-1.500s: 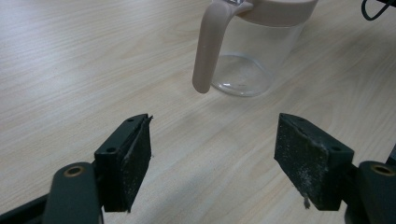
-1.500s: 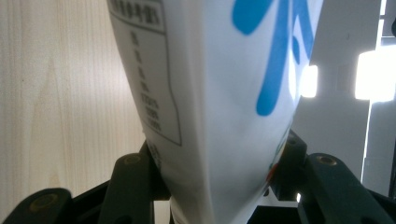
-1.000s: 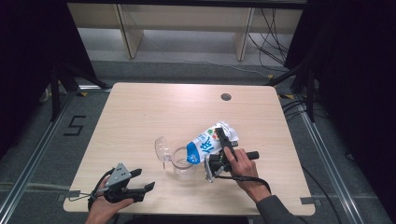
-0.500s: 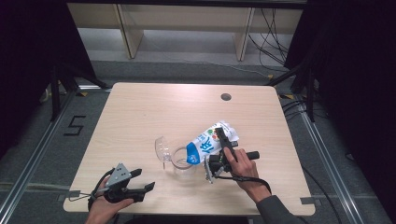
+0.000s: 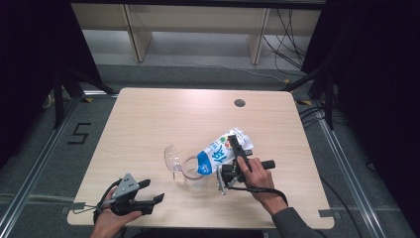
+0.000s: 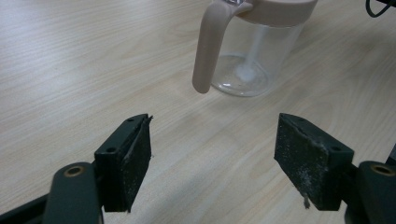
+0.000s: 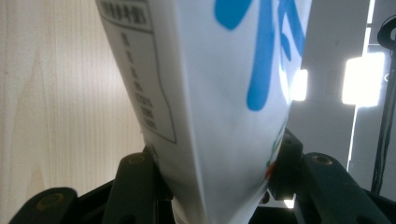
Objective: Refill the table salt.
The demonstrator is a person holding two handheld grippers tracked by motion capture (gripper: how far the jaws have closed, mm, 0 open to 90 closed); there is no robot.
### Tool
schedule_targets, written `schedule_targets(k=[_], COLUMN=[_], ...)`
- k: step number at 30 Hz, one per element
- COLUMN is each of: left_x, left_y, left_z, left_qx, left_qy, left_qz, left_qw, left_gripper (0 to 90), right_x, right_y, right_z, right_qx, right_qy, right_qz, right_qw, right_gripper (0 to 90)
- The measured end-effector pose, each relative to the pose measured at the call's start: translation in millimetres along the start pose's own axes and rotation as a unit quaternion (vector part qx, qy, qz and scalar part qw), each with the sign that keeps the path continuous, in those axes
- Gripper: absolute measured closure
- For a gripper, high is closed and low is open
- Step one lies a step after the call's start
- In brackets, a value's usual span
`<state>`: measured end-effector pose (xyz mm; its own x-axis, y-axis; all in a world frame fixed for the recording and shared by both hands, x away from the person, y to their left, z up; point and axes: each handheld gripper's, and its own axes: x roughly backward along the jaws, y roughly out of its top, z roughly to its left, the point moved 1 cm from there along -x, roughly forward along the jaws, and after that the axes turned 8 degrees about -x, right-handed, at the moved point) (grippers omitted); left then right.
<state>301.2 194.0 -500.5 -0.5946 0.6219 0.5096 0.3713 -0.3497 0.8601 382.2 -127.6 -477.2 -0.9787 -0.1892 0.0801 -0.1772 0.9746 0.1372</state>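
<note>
Step in hand: you are pouring from the white and blue printed carton [image 5: 221,151] into the clear plastic jug with the pale pink rim and handle [image 5: 190,169]; I judge the pour to be under way, with the carton tipped steeply, its low end at the jug's mouth.

Carton, place: right of centre on the pale wood worktop [image 5: 163,116], slanting from far right down to near left, its low end over the jug.

Jug, place: upright on the worktop near the middle, just left of your right hand; its clear hinged lid [image 5: 172,158] stands open on the left side. In the left tool's view the jug [image 6: 250,46] shows a little white at its bottom; how much has gone in I cannot tell.

Right tool [image 5: 233,163]: partly closed, its black jaws pressed on the two sides of the carton [image 7: 210,93] near its raised end. You have a firm hold of it.

Left tool [image 5: 148,201]: at the near left edge of the worktop, well apart from the jug, jaws standing wide with bare wood between them. It holds and touches nothing.

Next move, as I judge it: keep the low end of the carton over the mouth, then bring the carton upright and set it down to the right, clear of the jug.

Risk: the jug is unsteadied; a nudge from the carton could shift it, so your left tool may want to brace the handle [image 6: 208,49].
</note>
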Motion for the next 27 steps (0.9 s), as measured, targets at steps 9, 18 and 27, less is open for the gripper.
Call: schedule_targets(k=[9, 18, 27], left_x=[-0.2, -0.1, -0.2], left_y=[0.0, -0.2, -0.1], left_z=[-0.2, 0.3, -0.3], left_qx=[0.0, -0.003, 0.0], left_qy=[0.0, -0.001, 0.0], left_qz=[0.001, 0.003, 0.001], left_qw=[1.0, 1.0, 1.0], left_gripper=[26.8, 26.8, 26.8], right_x=[0.7, 1.2, 0.6], right_y=[-0.3, -0.2, -0.1], right_z=[-0.6, -0.7, -1.1], right_qx=[-0.001, -0.004, -0.003], right_qy=[-0.002, -0.003, -0.006], right_qz=[0.005, 0.004, -0.005], right_qw=[1.0, 1.0, 1.0], right_gripper=[57.1, 57.4, 57.7])
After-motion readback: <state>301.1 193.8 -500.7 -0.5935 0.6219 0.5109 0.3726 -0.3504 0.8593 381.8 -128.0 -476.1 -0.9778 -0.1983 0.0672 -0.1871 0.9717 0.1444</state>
